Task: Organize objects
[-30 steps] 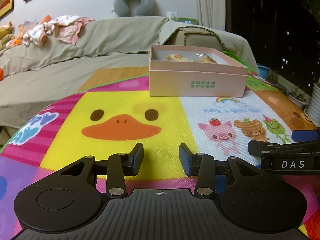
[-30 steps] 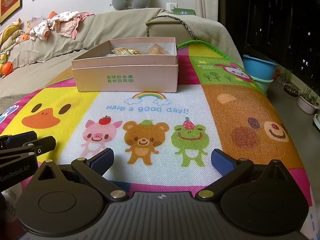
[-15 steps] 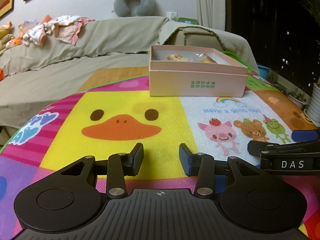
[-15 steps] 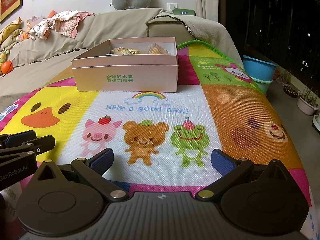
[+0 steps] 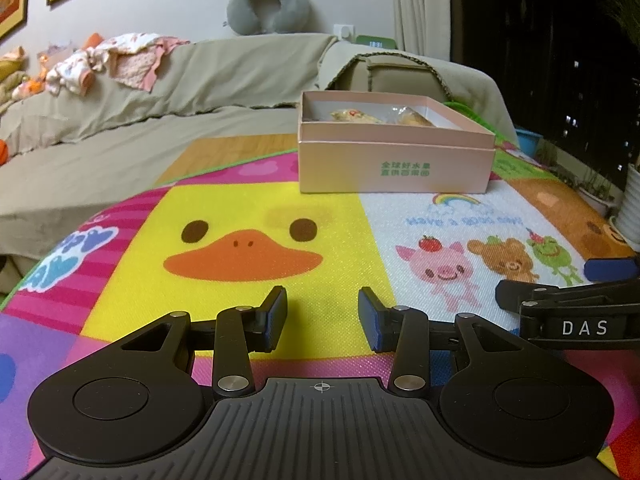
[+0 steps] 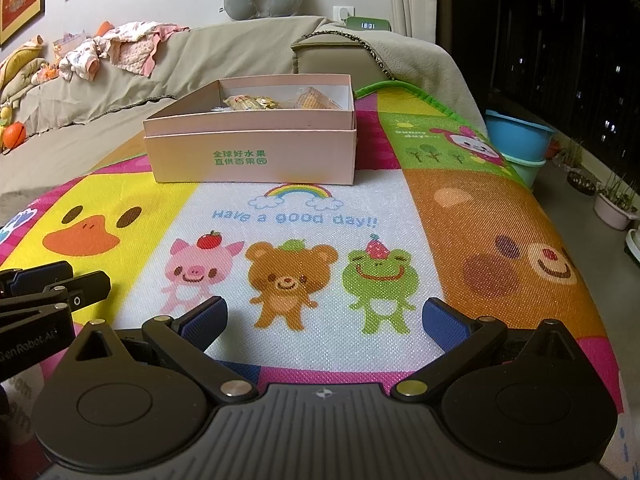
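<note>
1. The pink box [image 6: 256,152] stands open-topped at the far side of the play mat [image 6: 480,216], straddling the seam above the duck panel and the rainbow panel. Wrapped snack packets [image 6: 250,103] lie inside it against the back wall, with a second clear-wrapped piece just beside them.
2. The left gripper [image 5: 322,316] sits low over the yellow duck panel, its jaws parted by a modest gap and holding nothing. The right gripper [image 6: 324,322] sits over the white animal panel, its jaws spread wide and also empty.
3. No loose item shows on the mat in either view, so the scene fits two readings: everything is gathered in the box and the grippers rest, or things lie beyond the frame and await collecting (the pictures cannot settle which).
4. If an item does call for a grasp, it should be centred between the blue pads [image 6: 206,320], and a crinkly wrapper closed on gently so it neither slips nor crushes.
5. Any placing into the box should come from above, clear of the near wall; the box looks light and might slide if nudged.
6. The grippers lie just beside each other, so one should move while the other keeps aside.
</note>
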The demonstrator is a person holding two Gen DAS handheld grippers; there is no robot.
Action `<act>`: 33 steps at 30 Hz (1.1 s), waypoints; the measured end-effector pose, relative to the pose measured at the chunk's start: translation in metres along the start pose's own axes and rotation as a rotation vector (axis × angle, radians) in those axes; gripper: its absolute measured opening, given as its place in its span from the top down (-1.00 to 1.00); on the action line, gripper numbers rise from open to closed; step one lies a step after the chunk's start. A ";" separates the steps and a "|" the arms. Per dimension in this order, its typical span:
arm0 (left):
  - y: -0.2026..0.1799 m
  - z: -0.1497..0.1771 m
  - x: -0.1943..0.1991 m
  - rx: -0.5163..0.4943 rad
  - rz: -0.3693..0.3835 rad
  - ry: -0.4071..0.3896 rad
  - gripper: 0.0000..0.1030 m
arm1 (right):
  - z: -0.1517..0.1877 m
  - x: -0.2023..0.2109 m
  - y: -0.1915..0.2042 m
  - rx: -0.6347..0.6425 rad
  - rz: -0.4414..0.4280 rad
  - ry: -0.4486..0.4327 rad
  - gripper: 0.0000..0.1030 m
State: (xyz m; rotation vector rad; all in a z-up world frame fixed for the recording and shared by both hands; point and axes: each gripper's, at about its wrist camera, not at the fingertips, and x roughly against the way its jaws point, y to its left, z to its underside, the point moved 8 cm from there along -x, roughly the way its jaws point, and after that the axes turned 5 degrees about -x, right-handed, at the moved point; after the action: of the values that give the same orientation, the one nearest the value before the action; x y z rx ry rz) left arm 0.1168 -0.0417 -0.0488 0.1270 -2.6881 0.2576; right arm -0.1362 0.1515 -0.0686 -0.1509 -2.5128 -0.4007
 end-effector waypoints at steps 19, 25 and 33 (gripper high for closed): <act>0.004 0.001 0.004 0.005 0.007 0.001 0.15 | 0.004 0.007 0.000 -0.011 -0.005 0.000 -1.00; 0.004 0.000 0.004 0.002 0.005 0.001 0.15 | 0.004 0.007 0.001 -0.012 -0.005 -0.001 -1.00; 0.005 0.000 0.003 0.000 0.005 0.001 0.15 | 0.003 0.007 0.001 -0.012 -0.005 -0.001 -1.00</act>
State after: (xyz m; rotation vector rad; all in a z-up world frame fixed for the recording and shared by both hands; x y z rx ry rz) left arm 0.1130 -0.0369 -0.0483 0.1197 -2.6878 0.2592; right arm -0.1438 0.1532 -0.0671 -0.1492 -2.5126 -0.4179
